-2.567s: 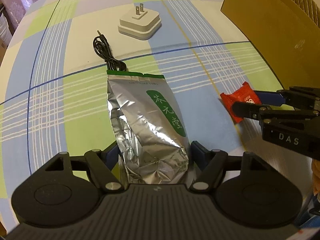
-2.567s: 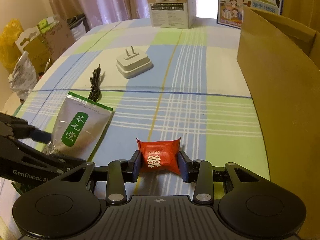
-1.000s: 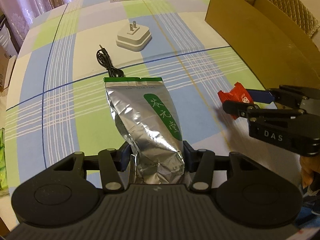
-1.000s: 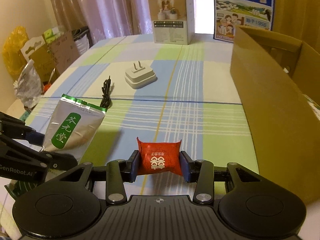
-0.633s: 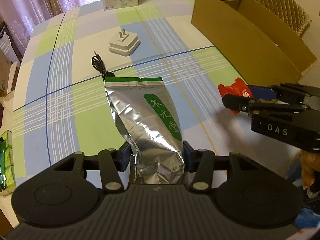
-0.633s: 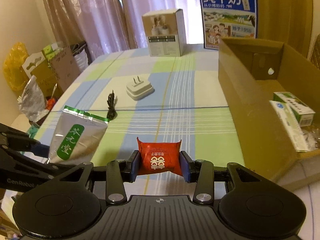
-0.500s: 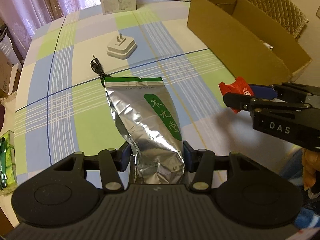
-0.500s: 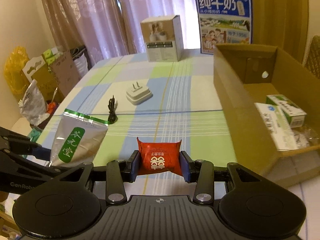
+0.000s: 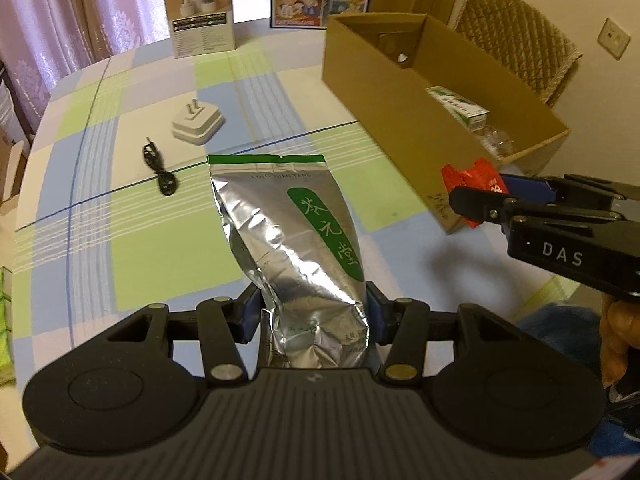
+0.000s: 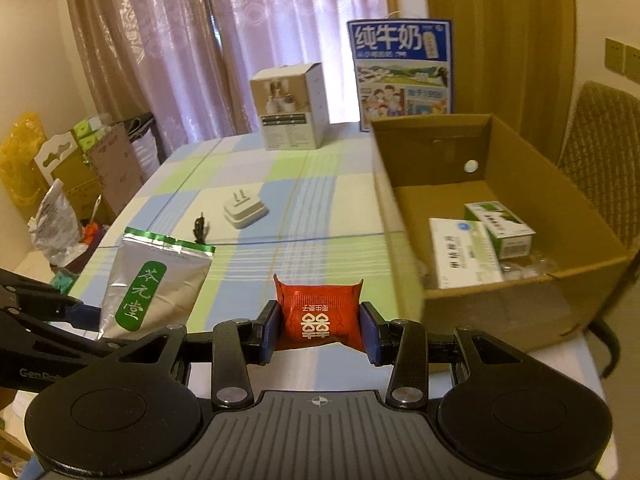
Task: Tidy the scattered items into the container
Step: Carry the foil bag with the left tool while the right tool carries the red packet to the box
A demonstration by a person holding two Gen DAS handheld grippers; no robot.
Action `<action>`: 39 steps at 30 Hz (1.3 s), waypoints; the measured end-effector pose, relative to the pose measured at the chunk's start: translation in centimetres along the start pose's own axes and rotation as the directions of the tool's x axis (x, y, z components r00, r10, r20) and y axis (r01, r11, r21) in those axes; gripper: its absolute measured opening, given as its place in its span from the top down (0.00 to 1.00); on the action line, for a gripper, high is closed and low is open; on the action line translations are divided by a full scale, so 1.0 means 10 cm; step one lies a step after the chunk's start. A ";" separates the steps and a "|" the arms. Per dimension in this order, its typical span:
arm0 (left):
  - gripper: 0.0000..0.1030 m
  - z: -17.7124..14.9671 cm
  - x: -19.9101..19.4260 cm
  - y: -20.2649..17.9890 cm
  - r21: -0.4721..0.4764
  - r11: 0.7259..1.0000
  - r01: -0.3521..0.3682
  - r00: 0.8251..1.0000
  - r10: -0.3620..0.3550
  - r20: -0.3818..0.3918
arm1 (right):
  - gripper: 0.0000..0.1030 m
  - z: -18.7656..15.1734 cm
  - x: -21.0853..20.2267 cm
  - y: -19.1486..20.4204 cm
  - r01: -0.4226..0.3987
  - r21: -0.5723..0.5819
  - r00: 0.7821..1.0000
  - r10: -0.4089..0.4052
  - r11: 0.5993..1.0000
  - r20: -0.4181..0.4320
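My left gripper is shut on a silver foil tea pouch with a green label and holds it up above the table; the pouch also shows in the right wrist view. My right gripper is shut on a red candy packet, held in the air left of the open cardboard box. The packet and right gripper show in the left wrist view next to the box's near corner. The box holds white and green cartons.
A white plug adapter and a coiled black cable lie on the checked tablecloth. A product box and a milk carton case stand at the far edge. A chair is behind the box.
Both grippers have lifted their items well above the table. The box's inside has come into view, and the right gripper with the red packet now sits near its corner.
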State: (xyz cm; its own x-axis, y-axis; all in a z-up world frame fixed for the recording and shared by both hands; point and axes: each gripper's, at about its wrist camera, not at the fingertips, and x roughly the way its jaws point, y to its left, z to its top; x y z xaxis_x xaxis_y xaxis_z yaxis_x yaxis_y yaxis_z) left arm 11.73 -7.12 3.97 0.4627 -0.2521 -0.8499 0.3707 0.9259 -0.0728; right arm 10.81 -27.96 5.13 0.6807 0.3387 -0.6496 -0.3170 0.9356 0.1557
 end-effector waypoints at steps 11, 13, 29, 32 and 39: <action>0.55 0.01 -0.14 -0.37 -0.018 0.997 0.076 0.996 -0.076 0.041 | 0.62 -0.04 -0.27 -0.26 0.039 0.011 0.999 -0.039 0.999 0.016; 0.55 0.03 -0.15 -0.43 -0.018 0.996 0.085 0.995 -0.084 0.046 | 0.62 -0.04 -0.31 -0.31 0.045 0.016 0.999 -0.045 0.999 0.018; 0.55 0.38 0.00 -0.91 -0.021 0.986 0.162 0.985 -0.161 0.061 | 0.62 0.09 -0.58 -0.94 0.129 0.048 0.990 -0.131 0.991 0.053; 0.55 0.51 0.06 -1.04 -0.020 0.982 0.187 0.981 -0.185 0.066 | 0.62 0.20 -0.60 -1.08 0.145 0.052 0.987 -0.148 0.988 0.067; 0.55 0.88 0.25 -1.32 -0.003 0.974 0.225 0.972 -0.224 0.077 | 0.62 0.42 -0.52 -1.36 0.167 0.045 0.982 -0.171 0.985 0.081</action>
State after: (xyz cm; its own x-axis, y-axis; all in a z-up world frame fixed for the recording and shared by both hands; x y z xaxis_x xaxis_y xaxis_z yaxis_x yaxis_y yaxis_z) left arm 15.07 -22.40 7.42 0.4286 -0.4740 -0.7692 0.4627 0.8464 -0.2638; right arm 14.34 -42.00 9.51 0.7757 0.1810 -0.6046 -0.1683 0.9826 0.0783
